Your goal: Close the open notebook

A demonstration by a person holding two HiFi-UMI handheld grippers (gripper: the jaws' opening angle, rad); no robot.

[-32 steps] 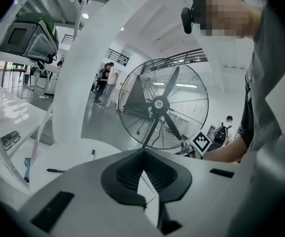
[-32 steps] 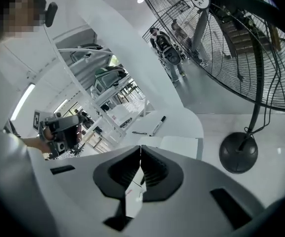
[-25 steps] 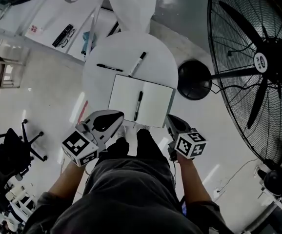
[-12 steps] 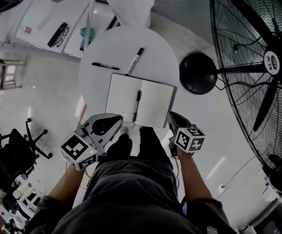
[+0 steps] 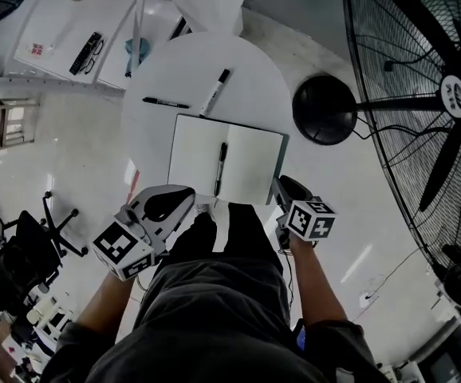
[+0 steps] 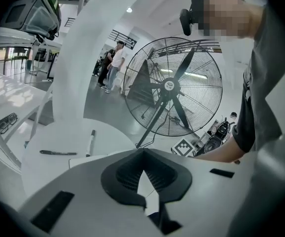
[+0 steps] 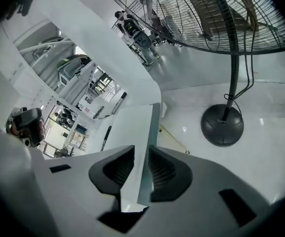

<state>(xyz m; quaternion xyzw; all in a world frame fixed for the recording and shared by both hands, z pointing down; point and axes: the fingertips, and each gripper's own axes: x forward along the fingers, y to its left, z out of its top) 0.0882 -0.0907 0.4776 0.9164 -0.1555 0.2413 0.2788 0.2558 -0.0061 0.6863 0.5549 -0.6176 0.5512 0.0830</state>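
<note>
The open notebook (image 5: 246,162) lies flat on the round white table (image 5: 183,70), with a black pen (image 5: 221,166) along its middle fold. My right gripper (image 5: 282,187) is at the notebook's near right corner. Its jaws have just been opening, and in the right gripper view (image 7: 141,164) the notebook's right edge (image 7: 150,147) shows in the gap between them with the pads apart from it. My left gripper (image 5: 189,195) hovers at the near left edge of the notebook. Its jaw tips meet in the left gripper view (image 6: 142,154), with nothing held.
A white marker (image 5: 214,92) and a black pen (image 5: 165,102) lie on the table beyond the notebook. A large floor fan (image 5: 430,94) with a round black base (image 5: 324,110) stands close on the right. An office chair (image 5: 23,254) is on the floor at left.
Both grippers have sunk a little toward the table's near edge. The right one now sits closer to the notebook's near right corner. The notebook and pens have not moved.
</note>
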